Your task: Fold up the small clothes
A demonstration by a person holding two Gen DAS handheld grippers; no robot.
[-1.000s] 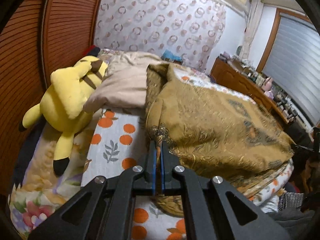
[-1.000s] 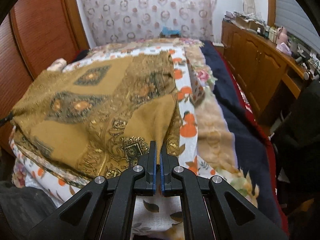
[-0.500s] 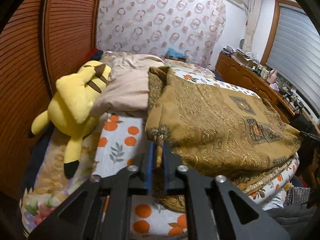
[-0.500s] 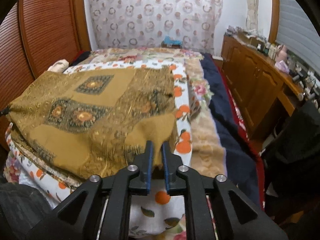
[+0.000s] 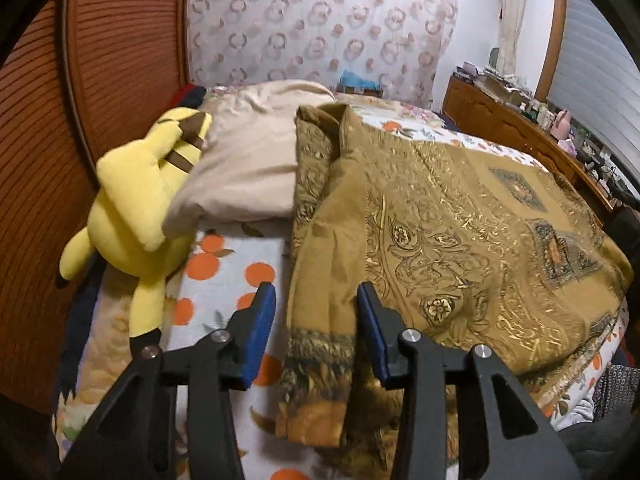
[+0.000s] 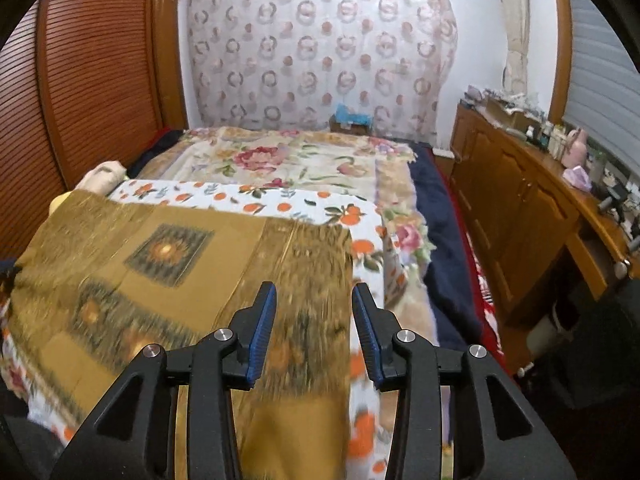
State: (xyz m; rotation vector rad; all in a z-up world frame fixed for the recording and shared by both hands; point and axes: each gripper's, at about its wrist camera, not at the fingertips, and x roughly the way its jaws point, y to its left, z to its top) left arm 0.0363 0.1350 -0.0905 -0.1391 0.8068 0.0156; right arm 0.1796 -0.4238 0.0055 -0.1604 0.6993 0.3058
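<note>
Left wrist view: the left gripper (image 5: pixel 316 320) has its jaws spread and opening, with a bunched edge of the golden-brown patterned garment (image 5: pixel 460 232) lying in the gap; the blue pads (image 5: pixel 260 320) do not press on the cloth. The garment lies spread over the orange-print sheet (image 5: pixel 224 272) on the bed. Only this view shows the yellow plush toy (image 5: pixel 136 216) lying against the slatted wooden panel (image 5: pixel 120 60), and the beige pillow (image 5: pixel 248 172) just beside the garment's far folded edge.

Right wrist view: the right gripper (image 6: pixel 314 320) also has its jaws spread and opening. The garment (image 6: pixel 168 256) passes beneath the gap, its near part blurred; the pads (image 6: pixel 262 324) stand clear of it. Only this view shows the garment's flat right edge, the floral bedspread (image 6: pixel 280 160) beyond the sheet (image 6: pixel 280 200), the navy blanket (image 6: pixel 444 240) along the bed's side, and the full front of the wooden cabinet (image 6: pixel 516 208).

Both views show the ring-patterned curtain (image 6: pixel 320 52) at the far wall.
</note>
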